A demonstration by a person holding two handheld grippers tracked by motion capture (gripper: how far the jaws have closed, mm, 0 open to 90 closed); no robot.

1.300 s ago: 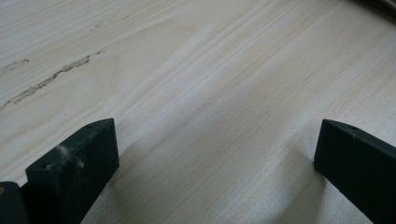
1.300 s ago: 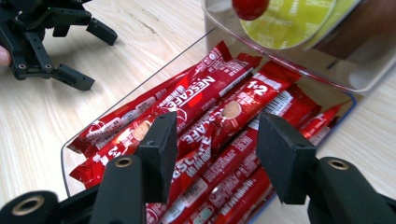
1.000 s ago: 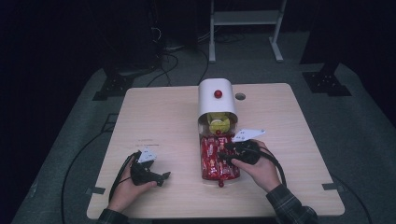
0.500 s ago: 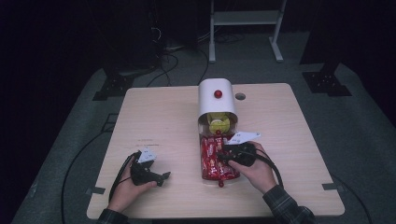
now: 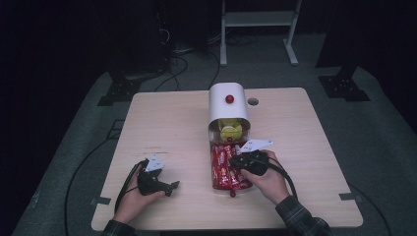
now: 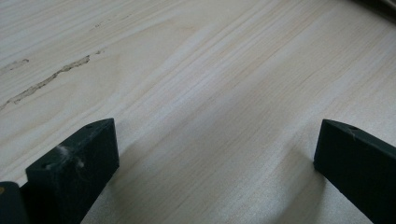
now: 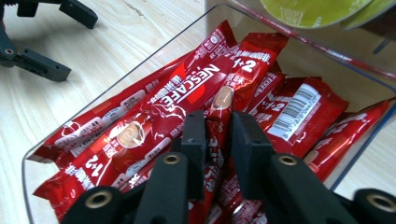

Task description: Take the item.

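A clear tray (image 5: pixel 215 183) of several red Nescafe sachets (image 5: pixel 225 167) lies in front of a white dispenser (image 5: pixel 227 105). My right gripper (image 5: pixel 237 161) reaches into the tray from the right. In the right gripper view its jaws (image 7: pixel 219 128) have just been closing and now pinch one red sachet (image 7: pixel 224 100) near the top of the pile. My left gripper (image 5: pixel 169 186) rests on the table at the front left. Its jaws (image 6: pixel 215 154) stand wide open over bare wood with nothing between them. It also appears far off as the left gripper (image 7: pixel 79 46).
The dispenser has a red knob (image 5: pixel 229 99) on top and yellow-green capsules (image 5: pixel 230 132) in its open front, right behind the tray. A round cable hole (image 5: pixel 253 102) sits in the wooden table (image 5: pixel 167 123). Cables trail off the front edge.
My right gripper's jaws have closed from apart onto a red sachet in the tray, and the hand has shifted slightly left. The left gripper has stayed put.
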